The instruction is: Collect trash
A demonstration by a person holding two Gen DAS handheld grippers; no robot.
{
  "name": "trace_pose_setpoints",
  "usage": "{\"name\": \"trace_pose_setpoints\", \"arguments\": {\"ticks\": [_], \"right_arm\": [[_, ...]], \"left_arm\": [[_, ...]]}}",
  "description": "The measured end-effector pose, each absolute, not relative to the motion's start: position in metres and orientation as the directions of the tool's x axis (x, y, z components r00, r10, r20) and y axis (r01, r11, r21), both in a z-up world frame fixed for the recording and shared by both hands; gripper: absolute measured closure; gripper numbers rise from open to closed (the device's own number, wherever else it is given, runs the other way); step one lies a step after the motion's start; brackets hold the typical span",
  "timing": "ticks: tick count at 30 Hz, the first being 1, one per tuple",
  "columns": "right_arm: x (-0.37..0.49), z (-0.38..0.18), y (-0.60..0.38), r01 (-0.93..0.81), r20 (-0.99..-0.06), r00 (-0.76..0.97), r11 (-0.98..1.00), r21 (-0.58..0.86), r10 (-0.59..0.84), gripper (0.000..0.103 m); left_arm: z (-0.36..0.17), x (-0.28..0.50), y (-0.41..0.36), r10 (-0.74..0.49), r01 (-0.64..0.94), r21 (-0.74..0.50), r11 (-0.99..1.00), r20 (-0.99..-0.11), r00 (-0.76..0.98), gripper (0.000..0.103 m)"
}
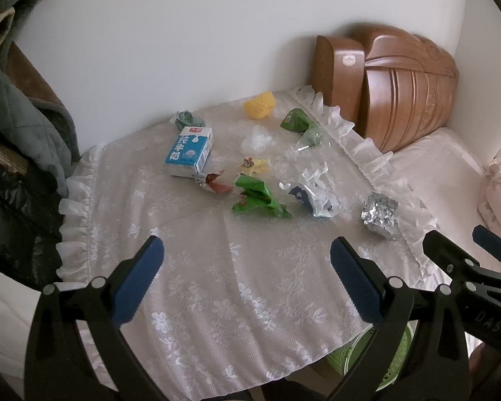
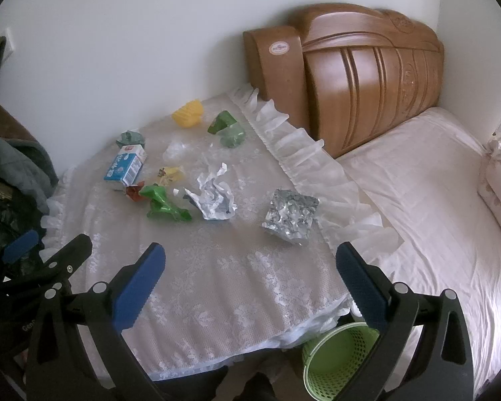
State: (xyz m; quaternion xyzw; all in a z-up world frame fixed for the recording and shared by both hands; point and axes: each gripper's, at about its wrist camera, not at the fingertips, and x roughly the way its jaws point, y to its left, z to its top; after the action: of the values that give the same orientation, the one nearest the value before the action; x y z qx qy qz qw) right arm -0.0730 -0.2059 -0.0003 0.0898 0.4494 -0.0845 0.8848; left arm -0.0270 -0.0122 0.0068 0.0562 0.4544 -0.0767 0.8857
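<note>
Trash is sitting scattered on the lace-covered table point(image 2: 237, 287), mostly toward the far half. Nearest the right side: crumpled foil pouch point(image 2: 290, 215), lying alone near the frilled edge. It is looking light, thin, springy; pinch a raised fold or an edge, not the flat face, or it will likely skate on the lace. White crumpled wrapper point(image 2: 213, 195) and green wrapper point(image 2: 163, 204) are lying just beside each other mid-table: weightless, soft, easy to crush, grab the peaks. Milk carton point(image 1: 190, 152) is lying on its side farther back on the left: stiffer, boxy, probably empty; take it across the narrow faces. Clear plastic point(image 1: 259, 140) is hard to make out, likely slippery film. Yellow foam net point(image 1: 260, 104) is sitting at the back near the wall, soft and squashy.

Left gripper point(image 1: 247, 270) and right gripper point(image 2: 250, 274) are both hovering over the near table edge, jaws spread wide, holding nothing. Green basket point(image 2: 337, 357) is standing on the floor below the table's near corner, beside the bed point(image 2: 434, 200).
</note>
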Motion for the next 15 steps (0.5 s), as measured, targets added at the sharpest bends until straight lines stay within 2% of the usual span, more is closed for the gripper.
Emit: {"name": "trace_pose_setpoints", "arguments": {"ticks": [15], "right_arm": [[-0.0739,-0.0033,-0.2059,0.232,-0.809,0.584,0.969,0.084,-0.069,0.002]], "left_arm": [[0.0034,-0.0306,-0.0107,-0.086,0.192,0.032,0.981,-0.814,0.574,0.008]]}}
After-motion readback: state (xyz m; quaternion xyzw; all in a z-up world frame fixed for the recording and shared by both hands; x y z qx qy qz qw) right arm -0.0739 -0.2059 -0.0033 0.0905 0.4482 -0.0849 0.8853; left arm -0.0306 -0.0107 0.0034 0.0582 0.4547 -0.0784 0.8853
